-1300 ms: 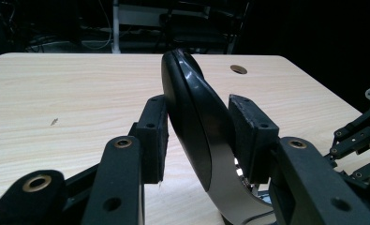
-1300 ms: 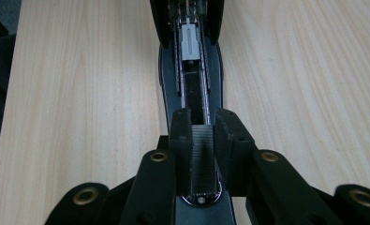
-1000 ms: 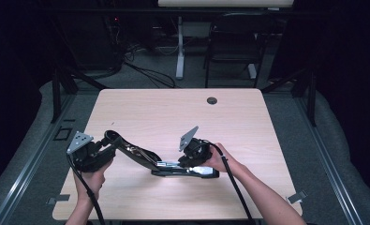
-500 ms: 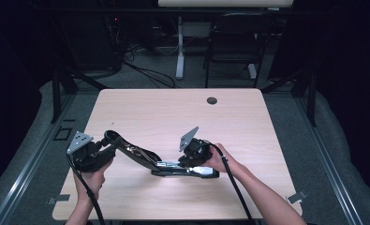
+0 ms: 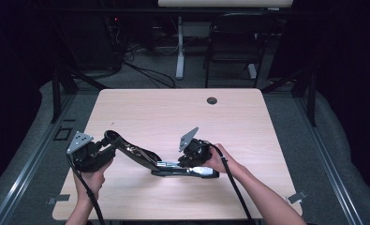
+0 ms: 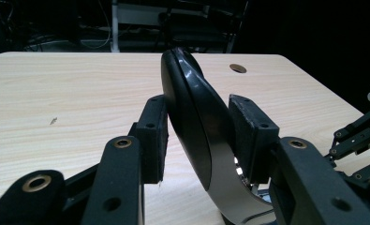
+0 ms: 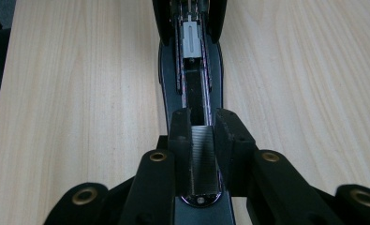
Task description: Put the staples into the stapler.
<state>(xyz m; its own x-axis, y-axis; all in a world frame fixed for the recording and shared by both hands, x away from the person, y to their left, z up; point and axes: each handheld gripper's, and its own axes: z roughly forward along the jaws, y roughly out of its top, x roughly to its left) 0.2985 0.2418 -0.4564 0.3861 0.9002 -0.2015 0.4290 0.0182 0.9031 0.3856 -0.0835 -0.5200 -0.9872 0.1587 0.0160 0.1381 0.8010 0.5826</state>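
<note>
Black stapler (image 5: 159, 164) is lying open on the near table (image 5: 173, 112); left gripper (image 6: 199, 136) is clamping its raised lid, right gripper (image 7: 202, 140) is pinching its base.

Bearing an opened black stapler (image 5: 182, 169) near the front edge: a light wooden desk (image 5: 173, 112) with a round grommet hole (image 5: 212, 100).

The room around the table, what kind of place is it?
Probably a lab or workshop set up for recording. A plain wooden table stands in a dark space, loose cables run over the grey floor behind it, and a black chair waits at a second desk.
</note>
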